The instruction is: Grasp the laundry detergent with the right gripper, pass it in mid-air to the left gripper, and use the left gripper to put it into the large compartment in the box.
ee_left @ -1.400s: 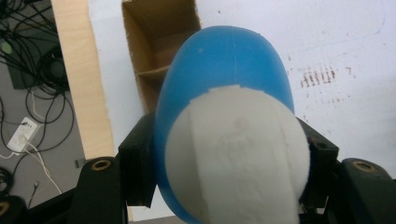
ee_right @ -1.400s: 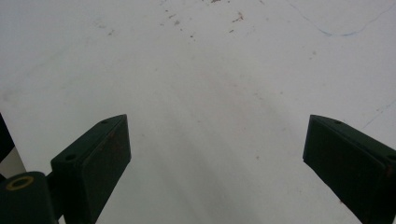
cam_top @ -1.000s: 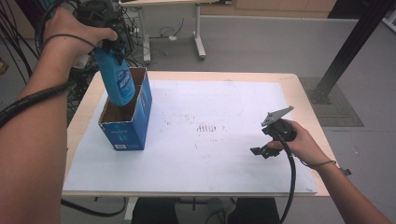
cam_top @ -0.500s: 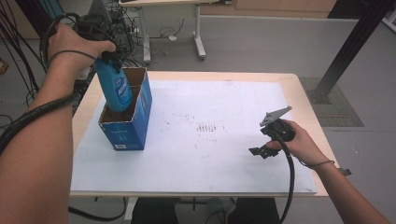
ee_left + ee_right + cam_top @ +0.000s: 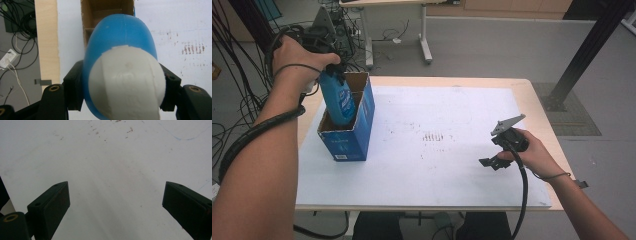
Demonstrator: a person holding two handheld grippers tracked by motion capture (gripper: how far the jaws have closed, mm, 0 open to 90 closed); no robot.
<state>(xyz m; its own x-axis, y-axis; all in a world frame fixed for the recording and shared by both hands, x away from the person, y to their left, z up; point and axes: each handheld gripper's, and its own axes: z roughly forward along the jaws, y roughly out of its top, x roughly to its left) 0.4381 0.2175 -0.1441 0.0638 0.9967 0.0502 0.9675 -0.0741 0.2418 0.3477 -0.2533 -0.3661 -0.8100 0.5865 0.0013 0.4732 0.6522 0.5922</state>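
Note:
A blue bottle (image 5: 338,100) with a white cap (image 5: 127,82) hangs upright, its lower part inside the open blue cardboard box (image 5: 359,130) at the table's left. My left gripper (image 5: 329,70) is shut on the bottle near its top; in the left gripper view both black jaws press the bottle's sides (image 5: 120,32) just below the cap. My right gripper (image 5: 492,161) rests low over the white sheet at the right, held by a hand, jaws wide apart with nothing between them (image 5: 116,202).
A white sheet (image 5: 427,165) with small brown marks covers most of the wooden table (image 5: 542,120). Cables and a power strip lie on the floor to the left. Another table's legs stand beyond the far edge, and a dark post rises at the back right.
My left gripper has come down with the blue bottle, lowering it deeper into the box. The right gripper has stayed where it was.

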